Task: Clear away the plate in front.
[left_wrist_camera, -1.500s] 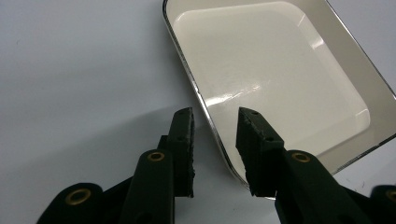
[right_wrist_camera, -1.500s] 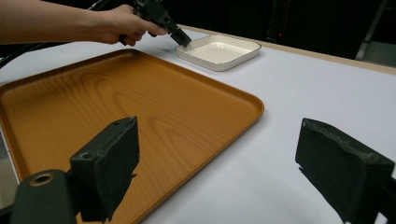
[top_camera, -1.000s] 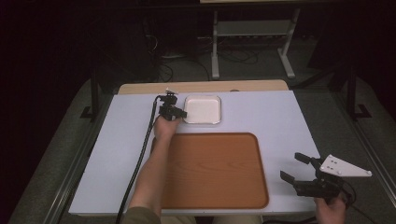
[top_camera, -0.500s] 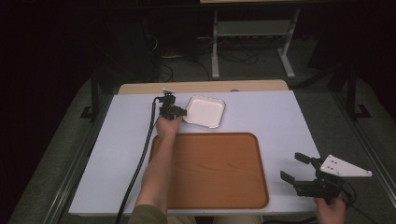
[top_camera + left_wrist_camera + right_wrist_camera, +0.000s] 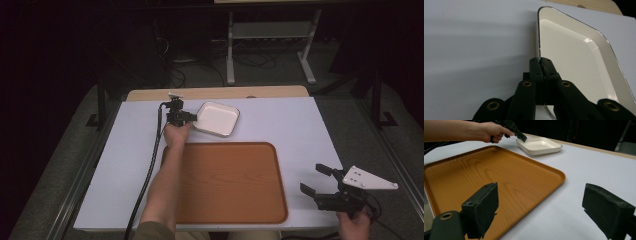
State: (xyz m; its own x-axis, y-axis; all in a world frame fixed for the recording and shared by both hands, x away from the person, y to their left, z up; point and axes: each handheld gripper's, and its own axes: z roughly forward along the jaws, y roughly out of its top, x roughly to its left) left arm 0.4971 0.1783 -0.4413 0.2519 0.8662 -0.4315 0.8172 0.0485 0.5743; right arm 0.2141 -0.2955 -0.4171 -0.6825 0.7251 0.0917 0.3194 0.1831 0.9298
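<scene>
Shallow cream dish (image 5: 216,118), glossy, rounded corners, sat just beyond wooden tray (image 5: 230,182). Left gripper (image 5: 541,65) clenched on its rim; near edge cut off. Right gripper (image 5: 320,181) gaped, empty.

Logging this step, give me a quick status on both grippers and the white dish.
Left gripper shut on white dish rim. Right gripper open, holding nothing, off the wooden tray corner. Tray bare, nothing in the way.
</scene>
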